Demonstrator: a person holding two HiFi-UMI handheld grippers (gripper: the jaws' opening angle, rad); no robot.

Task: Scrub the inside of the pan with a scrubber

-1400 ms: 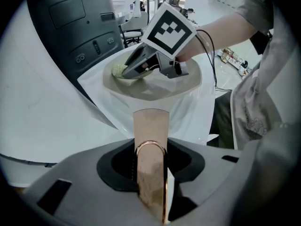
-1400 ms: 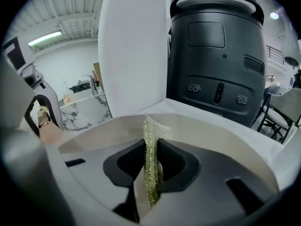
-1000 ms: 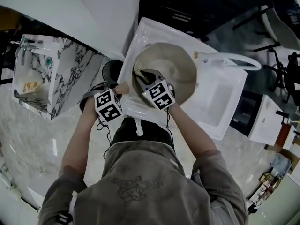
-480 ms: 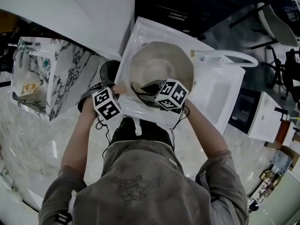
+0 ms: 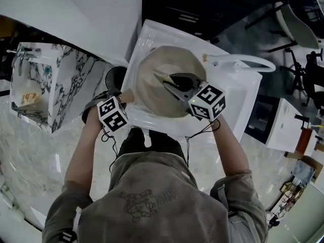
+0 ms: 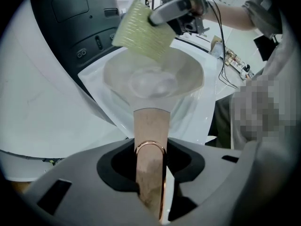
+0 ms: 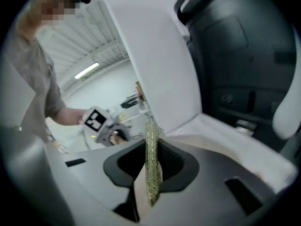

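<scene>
We judged the scrubbing step to be in hand, caught between strokes. The pan (image 5: pixel 161 82) sat over the left part of a glossy white sink (image 5: pixel 234 108), though we could not tell whether its base rested there or hung from the grip. The left tongs (image 6: pixel 150 163) pointed steeply down and were clamped at a middling width on the pan's handle (image 6: pixel 150 128). The right tongs (image 7: pixel 151 171) were pinched narrow on the scrubber (image 6: pixel 142 29), which hung over the bowl, clear of its inner surface.

The next move, as we read it, called for bringing the pad's broad face down onto the inner wall and rubbing in circles. The left tongs would need to brace the handle against that push.

The pan was round and deep, its inside pale beige and matte, with a soft sheen at the bottom. Its handle looked like light brown wood, flat-sided, with a copper-coloured hanging loop at the end. The scrubber was a thin square pad, yellow-green, ribbed and coarse, and glittery where we saw it edge-on.
</scene>
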